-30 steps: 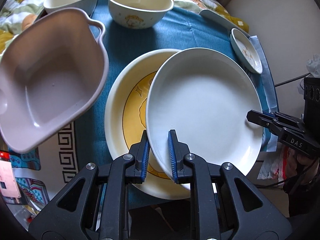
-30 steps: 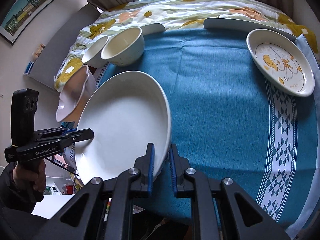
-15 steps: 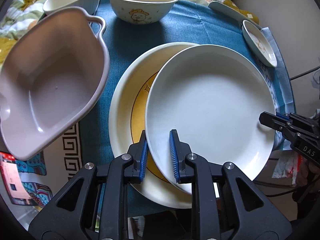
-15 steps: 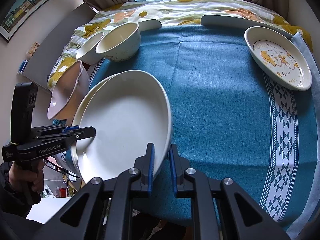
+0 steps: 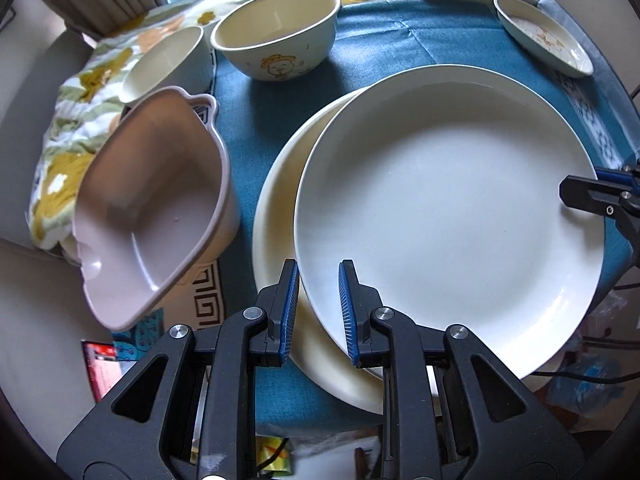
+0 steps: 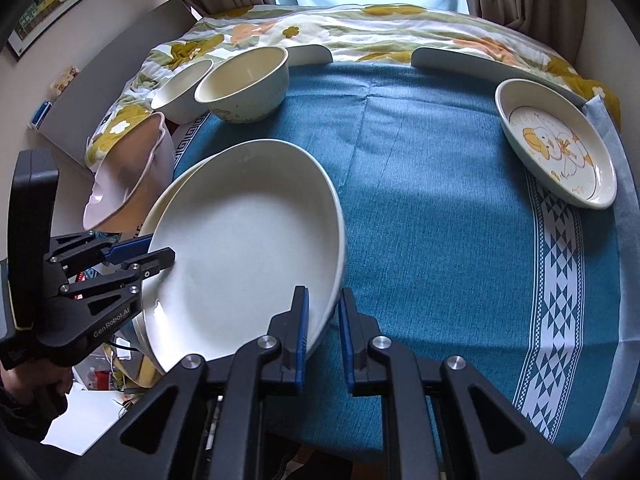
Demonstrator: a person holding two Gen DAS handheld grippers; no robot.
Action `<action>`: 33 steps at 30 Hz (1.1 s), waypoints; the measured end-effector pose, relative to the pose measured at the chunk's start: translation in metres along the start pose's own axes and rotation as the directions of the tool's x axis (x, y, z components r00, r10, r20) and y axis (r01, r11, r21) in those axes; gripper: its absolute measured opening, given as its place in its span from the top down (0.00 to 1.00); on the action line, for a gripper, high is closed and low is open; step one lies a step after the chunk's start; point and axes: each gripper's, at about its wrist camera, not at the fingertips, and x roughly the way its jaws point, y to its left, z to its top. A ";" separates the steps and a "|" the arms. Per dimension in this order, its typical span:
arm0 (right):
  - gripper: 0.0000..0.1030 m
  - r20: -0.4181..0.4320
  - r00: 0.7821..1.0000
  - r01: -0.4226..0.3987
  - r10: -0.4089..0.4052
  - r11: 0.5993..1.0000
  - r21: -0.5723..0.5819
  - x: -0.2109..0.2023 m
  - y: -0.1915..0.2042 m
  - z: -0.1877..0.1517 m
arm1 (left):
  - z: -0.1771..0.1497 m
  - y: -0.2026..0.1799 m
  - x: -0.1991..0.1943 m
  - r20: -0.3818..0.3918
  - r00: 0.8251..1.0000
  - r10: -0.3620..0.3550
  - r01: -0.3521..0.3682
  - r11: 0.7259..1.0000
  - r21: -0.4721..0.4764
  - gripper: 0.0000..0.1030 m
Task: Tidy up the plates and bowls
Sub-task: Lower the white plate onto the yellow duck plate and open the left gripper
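Observation:
A large white plate [image 5: 448, 216] lies on top of a cream plate [image 5: 280, 208] at the near left of the blue tablecloth; it also shows in the right wrist view [image 6: 244, 256]. My left gripper [image 5: 318, 312] straddles the white plate's near rim, with a gap between each pad and the rim. My right gripper [image 6: 323, 334] straddles the opposite rim in the same loose way. Each gripper shows in the other's view, the right one [image 5: 600, 194] and the left one [image 6: 132, 256].
A pink handled dish [image 5: 156, 208] sits at the table's left edge. Two cream bowls [image 5: 276, 36] [image 5: 168, 64] stand at the back left. A small duck plate [image 6: 556, 144] lies at the back right. A floral quilt [image 6: 360, 32] lies beyond.
The white plate came down and shifted left onto the cream plate, covering its yellow centre. Both grippers' jaws have widened around the rim.

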 end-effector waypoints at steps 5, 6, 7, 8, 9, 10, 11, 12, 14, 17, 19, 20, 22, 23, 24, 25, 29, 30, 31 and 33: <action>0.87 0.002 0.999 0.049 -0.049 0.999 -0.020 0.004 0.005 -0.001 | -0.001 -0.003 -0.002 0.007 1.000 0.018 -0.018 1.000 0.012 0.83; 0.87 0.002 0.999 0.054 -0.054 0.998 -0.020 0.004 0.006 -0.001 | 0.000 -0.004 -0.001 0.007 1.000 0.025 -0.025 1.000 0.016 0.83; 0.87 0.007 0.998 0.066 -0.066 0.997 -0.030 0.004 0.008 -0.002 | 0.000 -0.006 -0.002 0.009 0.999 0.034 -0.034 0.999 0.021 0.83; 0.87 0.012 0.997 0.081 -0.080 0.996 -0.043 0.003 0.010 -0.003 | -0.001 -0.007 -0.002 0.013 0.999 0.045 -0.045 0.999 0.026 0.83; 0.87 0.014 0.996 0.091 -0.090 0.994 -0.052 0.003 0.012 -0.003 | 0.000 -0.008 -0.002 0.015 0.999 0.052 -0.053 0.998 0.029 0.83; 0.87 0.014 0.995 0.104 -0.103 0.993 -0.064 0.004 0.014 -0.003 | -0.001 -0.009 -0.004 0.019 0.998 0.060 -0.061 0.998 0.032 0.83; 0.87 0.015 0.994 0.113 -0.113 0.991 -0.072 0.004 0.016 -0.004 | -0.002 -0.009 -0.005 0.022 0.997 0.068 -0.069 0.997 0.035 0.83; 0.87 0.022 0.992 0.124 -0.122 0.989 -0.082 0.004 0.018 -0.004 | -0.002 -0.010 -0.005 0.024 0.997 0.071 -0.072 0.997 0.037 0.83; 0.87 0.025 0.990 0.141 -0.139 0.986 -0.093 0.005 0.020 -0.005 | -0.002 -0.010 -0.006 0.027 0.997 0.074 -0.075 0.996 0.039 0.83; 0.87 0.029 0.986 0.168 -0.165 0.979 -0.115 0.006 0.024 -0.006 | -0.003 -0.011 -0.006 0.029 0.996 0.083 -0.084 0.995 0.048 0.83; 0.87 0.031 0.983 0.183 -0.180 0.975 -0.126 0.007 0.027 -0.006 | -0.004 -0.011 -0.007 0.030 0.996 0.085 -0.087 0.995 0.051 0.83; 0.87 0.032 0.982 0.188 -0.185 0.974 -0.128 0.007 0.028 -0.006 | -0.004 -0.011 -0.008 0.031 0.996 0.089 -0.090 0.995 0.050 0.83; 0.87 0.035 0.980 0.197 -0.194 0.972 -0.131 0.008 0.029 -0.006 | -0.005 -0.012 -0.009 0.037 0.993 0.113 -0.115 0.992 0.053 0.83; 0.87 0.037 0.979 0.203 -0.200 0.970 -0.134 0.008 0.030 -0.006 | -0.006 -0.012 -0.010 0.038 0.991 0.130 -0.132 0.990 0.053 0.83; 0.87 0.038 0.979 0.205 -0.202 0.969 -0.135 0.008 0.030 -0.006 | -0.006 -0.010 -0.010 0.040 0.991 0.124 -0.126 0.991 0.052 0.83; 0.87 0.042 0.978 0.207 -0.203 0.969 -0.135 0.008 0.031 -0.006 | -0.007 -0.009 -0.010 0.042 0.993 0.111 -0.113 0.993 0.045 0.83; 0.87 0.040 0.978 0.209 -0.206 0.969 -0.128 0.008 0.030 -0.006 | -0.007 -0.008 -0.011 0.044 0.993 0.106 -0.108 0.993 0.042 0.83; 0.87 0.040 0.978 0.210 -0.207 0.969 -0.127 0.008 0.030 -0.006 | -0.007 -0.007 -0.011 0.044 0.994 0.104 -0.106 0.994 0.039 0.83; 0.87 0.041 0.977 0.211 -0.207 0.969 -0.126 0.008 0.030 -0.006 | -0.007 -0.006 -0.011 0.044 0.994 0.100 -0.102 0.994 0.035 0.83; 0.87 0.041 0.978 0.210 -0.207 0.970 -0.125 0.008 0.030 -0.006 | -0.007 -0.004 -0.011 0.040 0.995 0.087 -0.088 0.996 0.027 0.83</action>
